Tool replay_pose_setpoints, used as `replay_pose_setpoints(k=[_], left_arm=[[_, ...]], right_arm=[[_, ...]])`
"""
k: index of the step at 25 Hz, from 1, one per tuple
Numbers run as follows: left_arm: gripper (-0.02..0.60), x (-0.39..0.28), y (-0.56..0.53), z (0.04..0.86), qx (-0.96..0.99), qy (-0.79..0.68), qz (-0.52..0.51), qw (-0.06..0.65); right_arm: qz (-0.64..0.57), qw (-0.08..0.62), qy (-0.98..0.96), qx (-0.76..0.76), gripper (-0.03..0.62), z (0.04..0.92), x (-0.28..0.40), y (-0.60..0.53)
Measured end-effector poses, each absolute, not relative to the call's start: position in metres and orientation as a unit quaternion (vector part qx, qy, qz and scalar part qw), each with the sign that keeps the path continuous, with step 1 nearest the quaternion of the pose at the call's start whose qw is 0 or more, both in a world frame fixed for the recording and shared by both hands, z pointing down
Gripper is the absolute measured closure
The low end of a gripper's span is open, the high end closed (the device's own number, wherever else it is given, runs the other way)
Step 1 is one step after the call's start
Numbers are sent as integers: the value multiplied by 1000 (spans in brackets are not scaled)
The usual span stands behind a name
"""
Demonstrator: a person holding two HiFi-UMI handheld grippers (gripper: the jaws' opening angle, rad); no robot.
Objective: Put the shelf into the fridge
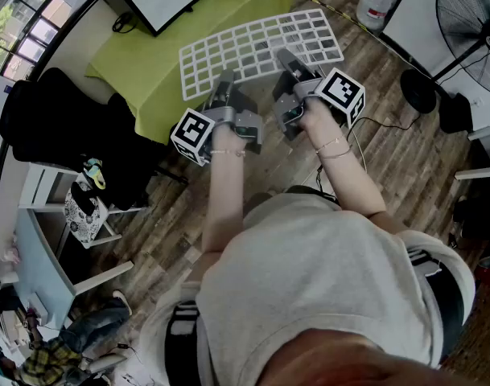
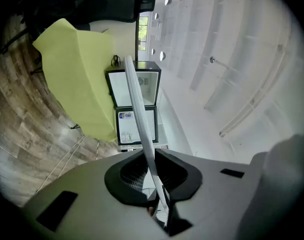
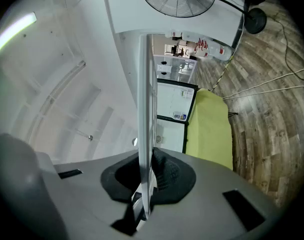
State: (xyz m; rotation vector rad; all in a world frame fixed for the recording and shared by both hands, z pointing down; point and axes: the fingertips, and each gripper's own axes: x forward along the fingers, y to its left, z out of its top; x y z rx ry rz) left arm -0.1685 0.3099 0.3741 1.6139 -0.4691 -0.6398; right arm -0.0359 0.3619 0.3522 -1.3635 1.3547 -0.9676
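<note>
The white wire shelf (image 1: 261,48) is held in the air over the green-covered table (image 1: 144,79), flat in the head view. My left gripper (image 1: 225,95) is shut on its near edge at the left. My right gripper (image 1: 290,64) is shut on the same edge further right. In the left gripper view the shelf (image 2: 138,109) runs edge-on between the pads of the left gripper (image 2: 151,156). The right gripper view shows the shelf (image 3: 146,104) edge-on in the right gripper (image 3: 147,159). The glass-door fridge (image 2: 137,104) (image 3: 172,115) stands ahead beyond the table.
A black standing fan (image 1: 470,18) and water bottles (image 1: 377,2) are at the right on the wood floor, with cables (image 1: 373,127) running across it. A black chair (image 1: 63,131) and a small white stand (image 1: 84,215) sit to the left.
</note>
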Motion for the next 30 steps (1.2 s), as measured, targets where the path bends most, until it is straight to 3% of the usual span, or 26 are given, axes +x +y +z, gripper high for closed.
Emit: replay_pose_setpoints(k=[30], left_arm=[[540,-143,310,384,708,-228,-272,611]], right_arm=[[-437,491,534,-532,557,385,-10,364]])
